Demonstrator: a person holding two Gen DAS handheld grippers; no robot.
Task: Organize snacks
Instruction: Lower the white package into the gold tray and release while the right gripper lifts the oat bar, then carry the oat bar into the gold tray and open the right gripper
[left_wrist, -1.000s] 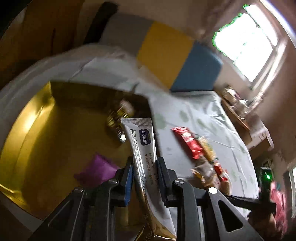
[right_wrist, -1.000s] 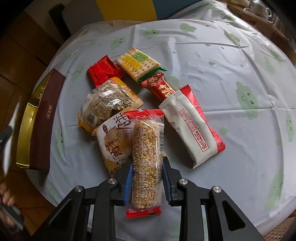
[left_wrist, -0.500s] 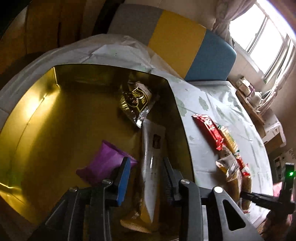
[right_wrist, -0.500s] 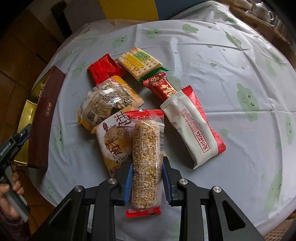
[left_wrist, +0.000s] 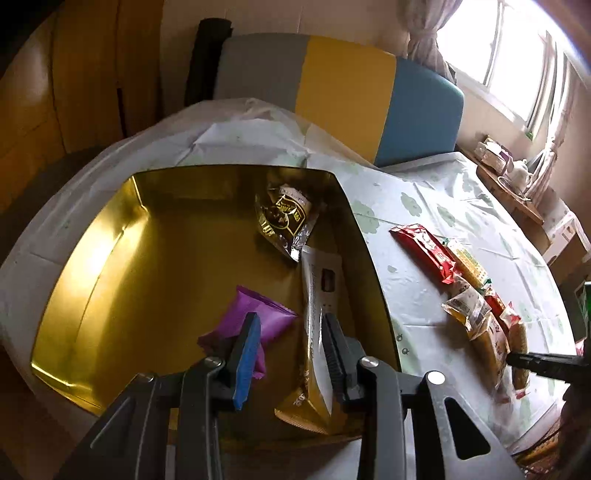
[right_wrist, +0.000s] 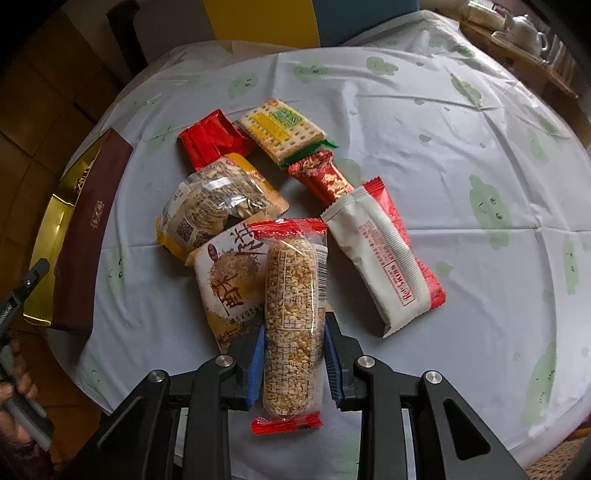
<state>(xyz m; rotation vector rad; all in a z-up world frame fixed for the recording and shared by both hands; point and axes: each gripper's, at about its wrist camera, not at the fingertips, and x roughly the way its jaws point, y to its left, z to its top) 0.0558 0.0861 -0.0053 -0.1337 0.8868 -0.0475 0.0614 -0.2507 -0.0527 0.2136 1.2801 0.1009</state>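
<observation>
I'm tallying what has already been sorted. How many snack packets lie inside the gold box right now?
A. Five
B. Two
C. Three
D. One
C. The left wrist view shows three packets inside the gold box: a dark gold-printed packet near the far wall, a purple packet, and a long white-and-gold packet along the right wall.

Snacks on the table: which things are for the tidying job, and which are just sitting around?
For the job: gold box, long white packet in it, purple packet, dark gold packet, puffed grain bar in the right gripper, snack pile.

Just around: teapot, striped cushion.
</observation>
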